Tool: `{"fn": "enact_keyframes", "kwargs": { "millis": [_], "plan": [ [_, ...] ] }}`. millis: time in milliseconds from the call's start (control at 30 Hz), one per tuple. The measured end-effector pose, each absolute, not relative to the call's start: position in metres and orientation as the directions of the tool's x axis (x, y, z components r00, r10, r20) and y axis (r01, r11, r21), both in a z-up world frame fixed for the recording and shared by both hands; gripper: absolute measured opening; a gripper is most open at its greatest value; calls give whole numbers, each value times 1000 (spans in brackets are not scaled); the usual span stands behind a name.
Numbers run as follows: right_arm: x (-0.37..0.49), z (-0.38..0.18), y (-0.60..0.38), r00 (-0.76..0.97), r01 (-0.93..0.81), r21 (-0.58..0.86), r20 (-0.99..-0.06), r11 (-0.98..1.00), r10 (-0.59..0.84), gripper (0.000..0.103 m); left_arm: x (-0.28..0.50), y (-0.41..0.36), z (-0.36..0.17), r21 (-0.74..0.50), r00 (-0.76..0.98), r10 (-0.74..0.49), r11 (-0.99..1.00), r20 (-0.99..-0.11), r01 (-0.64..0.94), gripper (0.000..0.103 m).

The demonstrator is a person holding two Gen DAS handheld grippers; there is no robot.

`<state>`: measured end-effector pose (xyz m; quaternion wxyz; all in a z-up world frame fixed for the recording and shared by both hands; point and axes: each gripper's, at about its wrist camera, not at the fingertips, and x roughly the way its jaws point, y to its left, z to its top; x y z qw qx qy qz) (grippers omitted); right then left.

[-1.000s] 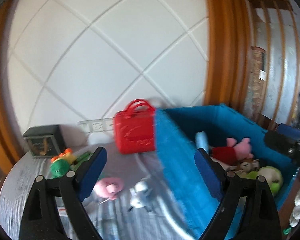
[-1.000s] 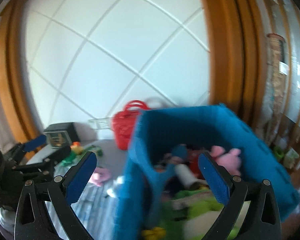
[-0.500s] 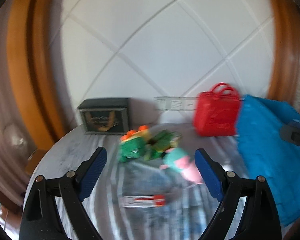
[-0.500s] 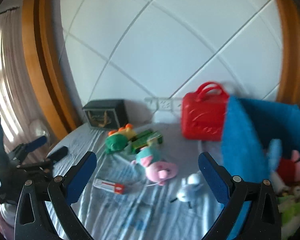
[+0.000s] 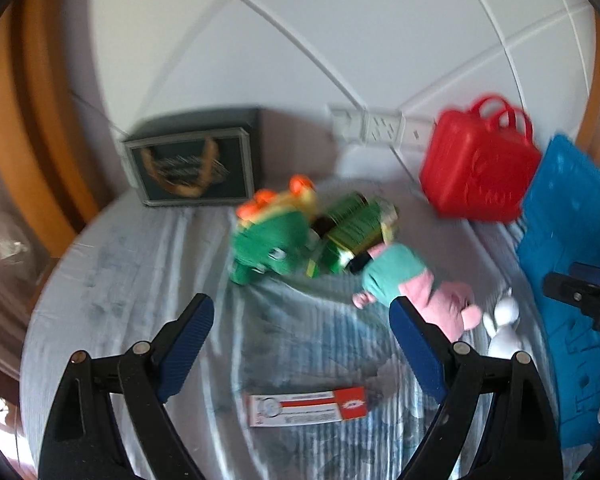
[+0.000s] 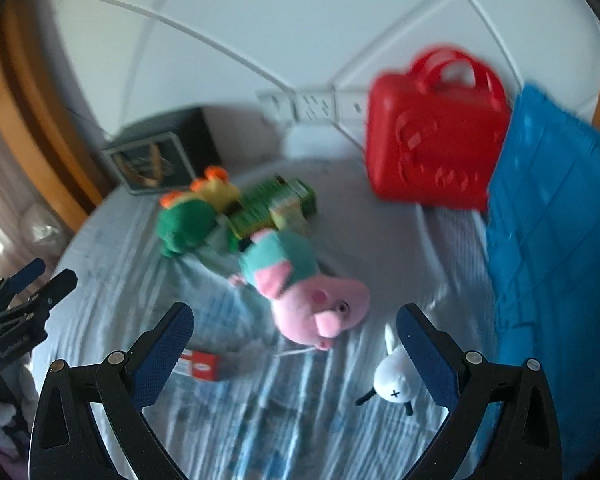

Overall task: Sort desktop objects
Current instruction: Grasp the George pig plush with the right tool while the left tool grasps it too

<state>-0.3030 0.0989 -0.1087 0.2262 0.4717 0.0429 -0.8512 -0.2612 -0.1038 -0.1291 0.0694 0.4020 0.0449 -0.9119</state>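
Loose toys lie on the grey-clothed round table [image 5: 112,292]. A green plush frog [image 5: 268,236] [image 6: 184,224] lies beside a shiny green box [image 5: 356,228] [image 6: 272,208]. A pink pig plush in a teal top [image 5: 412,292] [image 6: 304,288] lies mid-table. A small white toy figure [image 5: 502,328] [image 6: 394,376] and a red-and-white flat box [image 5: 306,404] [image 6: 200,366] lie nearer. My left gripper [image 5: 300,334] is open and empty above the cloth. My right gripper [image 6: 294,338] is open and empty, just short of the pig.
A blue fabric bin [image 5: 568,264] [image 6: 556,248] stands at the right. A red plastic case with handles [image 5: 480,168] [image 6: 436,144] stands next to it. A dark framed box [image 5: 192,168] [image 6: 156,160] and a white power strip [image 5: 376,128] sit by the wall.
Both views have swung left and down, from the blue bin onto the table toys. Both grippers stay open and empty.
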Motion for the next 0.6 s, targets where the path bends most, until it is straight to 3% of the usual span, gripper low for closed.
{"fn": "enact_keyframes", "kwargs": {
  "millis": [400, 500, 600],
  "plan": [
    [-374, -271, 79, -205, 303, 208, -939, -930, -277, 102, -369, -84, -223, -61, -565, 10, -996, -825, 71, 90],
    [-377, -295, 68, -146, 368, 220, -946, -903, -290, 102, -390, -73, -234, -63, -556, 29, -997, -831, 41, 90],
    [-379, -294, 75, -198, 397, 178, -942, -900, -273, 102, -408, -58, -238, -69, -558, 61, -998, -827, -6, 90]
  ]
}}
